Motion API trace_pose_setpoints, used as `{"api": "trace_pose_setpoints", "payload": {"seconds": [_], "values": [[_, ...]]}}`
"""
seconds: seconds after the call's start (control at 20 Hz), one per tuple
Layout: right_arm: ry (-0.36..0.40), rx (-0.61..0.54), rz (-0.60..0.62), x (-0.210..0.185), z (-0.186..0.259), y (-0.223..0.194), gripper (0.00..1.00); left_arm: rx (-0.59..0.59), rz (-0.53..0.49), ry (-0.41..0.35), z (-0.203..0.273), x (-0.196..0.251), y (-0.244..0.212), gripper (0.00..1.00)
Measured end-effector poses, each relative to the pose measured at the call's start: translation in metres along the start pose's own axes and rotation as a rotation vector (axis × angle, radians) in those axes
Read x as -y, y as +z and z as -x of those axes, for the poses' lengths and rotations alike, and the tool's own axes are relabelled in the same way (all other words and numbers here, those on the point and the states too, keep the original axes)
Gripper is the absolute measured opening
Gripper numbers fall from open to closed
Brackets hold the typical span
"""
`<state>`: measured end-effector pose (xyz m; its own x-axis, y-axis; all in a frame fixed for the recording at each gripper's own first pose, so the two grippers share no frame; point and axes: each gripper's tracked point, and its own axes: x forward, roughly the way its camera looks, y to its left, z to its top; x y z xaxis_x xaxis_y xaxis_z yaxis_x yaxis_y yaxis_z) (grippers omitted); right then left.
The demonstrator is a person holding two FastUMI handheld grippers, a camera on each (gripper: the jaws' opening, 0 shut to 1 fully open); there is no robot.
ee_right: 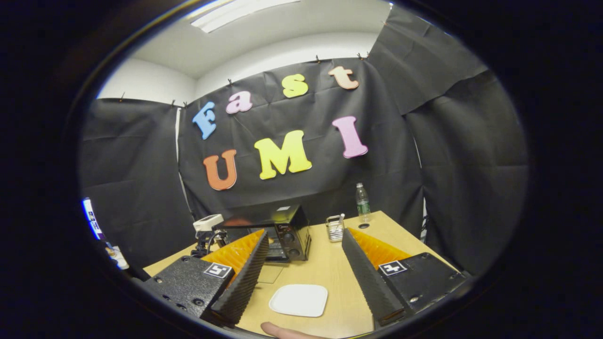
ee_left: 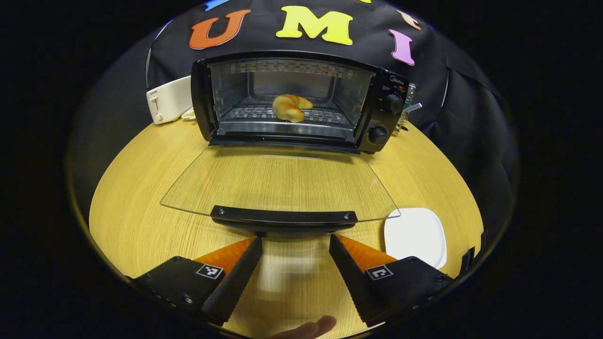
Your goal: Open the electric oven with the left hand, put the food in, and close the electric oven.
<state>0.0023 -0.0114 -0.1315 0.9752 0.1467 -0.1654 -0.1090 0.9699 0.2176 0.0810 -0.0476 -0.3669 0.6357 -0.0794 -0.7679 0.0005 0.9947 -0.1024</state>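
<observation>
The black electric oven [ee_left: 377,108] stands at the back of the wooden table with its glass door [ee_left: 278,183] folded down flat toward me. A golden croissant [ee_left: 289,107] lies on the rack inside. My left gripper [ee_left: 296,242] is open just in front of the door's black handle [ee_left: 282,216], its fingers apart on either side and not touching it. In the right gripper view my right gripper [ee_right: 304,238] is open and empty, held well above the table, with the oven [ee_right: 287,230] farther off at left.
An empty white plate [ee_left: 414,235] lies right of the open door, also seen as the plate [ee_right: 299,300] below my right gripper. A white toaster [ee_left: 169,99] stands left of the oven. A water bottle [ee_right: 362,202] and a small holder [ee_right: 334,228] stand at the back right.
</observation>
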Motion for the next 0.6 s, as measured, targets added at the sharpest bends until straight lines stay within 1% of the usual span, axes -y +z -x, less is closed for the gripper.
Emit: {"api": "trace_pose_setpoints", "payload": {"seconds": [0.25, 0.6], "values": [[0.003, -0.005, 0.004, -0.003, -0.001, -0.001, 0.93, 0.032, -0.003, -0.002, 0.010, 0.001, 0.014, 0.94], [0.000, -0.013, -0.002, -0.002, 0.000, -0.003, 0.93, 0.038, -0.014, -0.001, 0.019, 0.003, 0.030, 0.95]]}}
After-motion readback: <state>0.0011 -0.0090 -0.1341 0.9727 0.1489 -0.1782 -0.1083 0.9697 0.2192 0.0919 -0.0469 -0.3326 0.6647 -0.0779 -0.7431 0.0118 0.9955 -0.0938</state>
